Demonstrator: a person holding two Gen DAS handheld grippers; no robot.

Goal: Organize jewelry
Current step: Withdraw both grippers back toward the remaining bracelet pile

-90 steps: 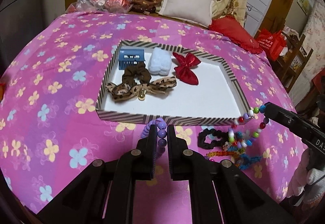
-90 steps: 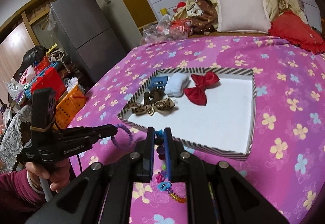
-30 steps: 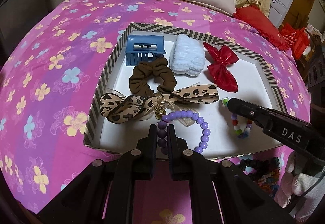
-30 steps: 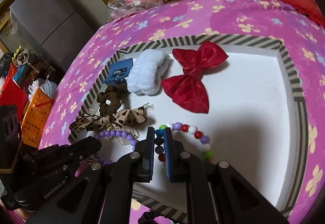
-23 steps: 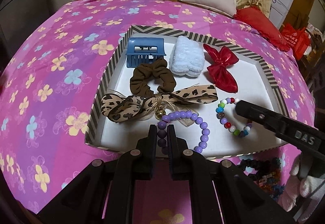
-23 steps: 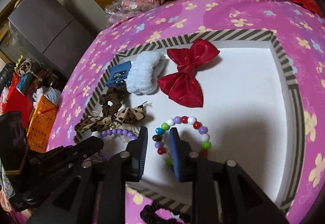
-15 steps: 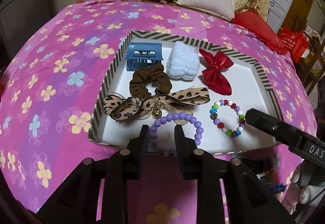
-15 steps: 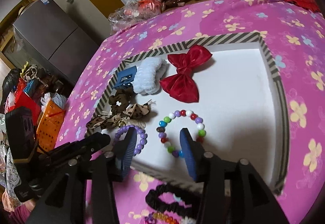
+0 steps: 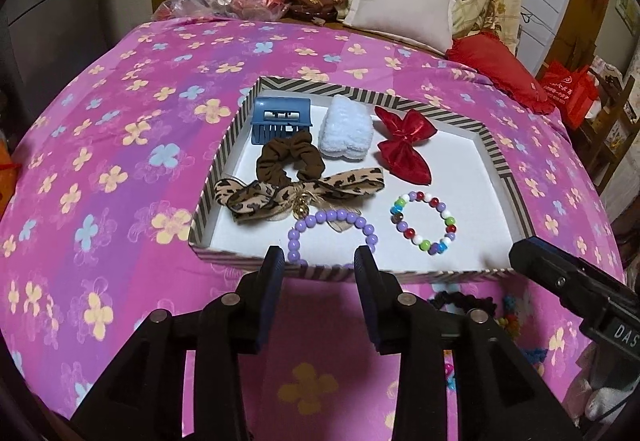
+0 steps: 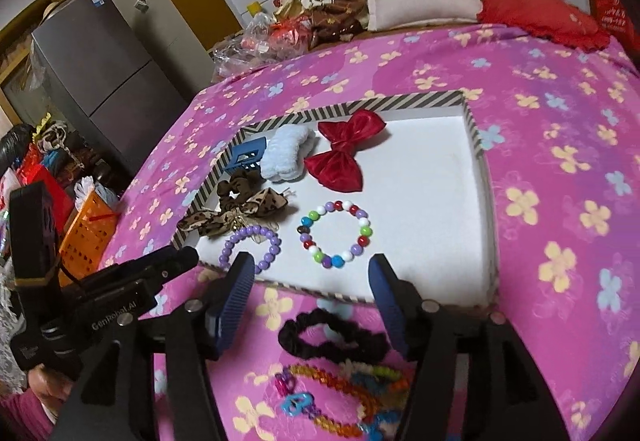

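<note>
Both bracelets now lie released in the tray (image 10: 476,145); both tools' jaws have just been opening, nothing between; black scrunchie (image 10: 332,337) on the bed lies at six o'clock of the tray, directly under the right tool (image 10: 312,281), long axis crosswise; left tool (image 9: 320,261) farther.

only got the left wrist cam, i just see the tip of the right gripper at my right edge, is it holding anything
observer: no. The right gripper is open, its jaws have just been opening, and nothing is between the fingers.
operator: what's still outside the tray
observer: a whole black scrunchie on the bedspread, just short of the tray, with an orange bead chain nearer the camera.
operator: anything beside the bed
observer: an orange basket, in front of a grey fridge.
</note>
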